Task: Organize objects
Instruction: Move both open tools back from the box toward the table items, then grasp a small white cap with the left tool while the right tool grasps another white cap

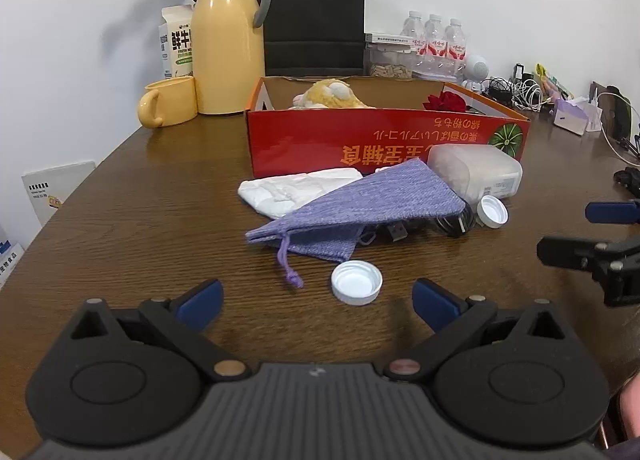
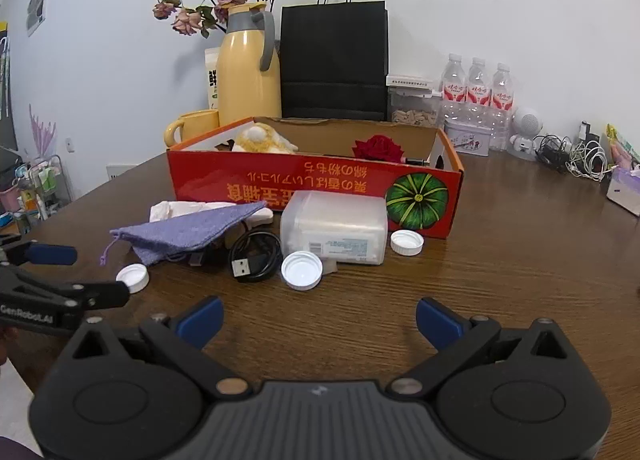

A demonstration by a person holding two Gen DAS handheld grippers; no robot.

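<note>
Lying at the centre of the left wrist frame, the purple drawstring pouch (image 1: 356, 208) is resting on the wooden counter (image 1: 140, 228), partly covering a white folded cloth (image 1: 296, 190) and a black USB cable (image 2: 252, 254). We are seeing one white bottle cap (image 1: 356, 282) sitting just below the pouch, a second cap (image 2: 301, 270) touching the clear plastic container (image 2: 334, 226), and a third cap (image 2: 407, 242) at the container's right. Behind them, the red cardboard box (image 2: 312, 186) is holding a yellow plush toy (image 2: 262, 139) and a red rose (image 2: 378, 148). We are holding our left hand-held gripper (image 1: 318, 302) with fingers spread apart, empty, low in the frame. Our right hand-held gripper (image 2: 320, 318) is likewise gaping wide, gripping nothing.
</note>
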